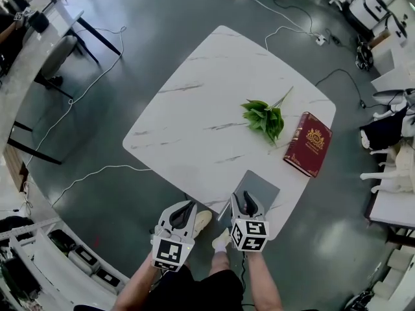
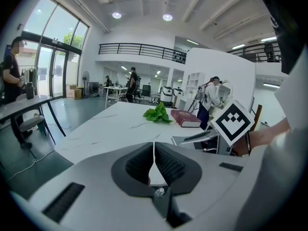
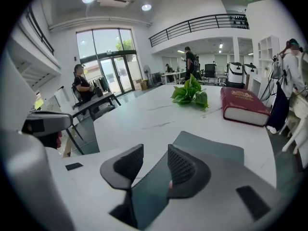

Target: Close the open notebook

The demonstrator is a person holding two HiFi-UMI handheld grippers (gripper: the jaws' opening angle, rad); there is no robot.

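Note:
A grey notebook (image 1: 262,185) lies flat with its cover up at the near edge of the white marble table (image 1: 194,122). My right gripper (image 1: 245,203) hangs over the notebook's near corner. In the right gripper view the gripper (image 3: 155,162) is open, and the notebook (image 3: 211,148) lies under and between the jaws with its left edge in the gap; the pads do not press on it. My left gripper (image 1: 185,211) hovers off the table's near edge, left of the notebook. In its own view the left gripper (image 2: 154,153) is shut with nothing in it, and the notebook (image 2: 192,138) shows edge-on.
A sprig of green leaves (image 1: 266,117) and a red hardcover book (image 1: 308,143) lie further back on the table's right side. Cables (image 1: 97,173) run across the grey floor. A chair (image 1: 58,54) and a desk stand at the left, and white furniture (image 1: 389,173) at the right. People stand in the background.

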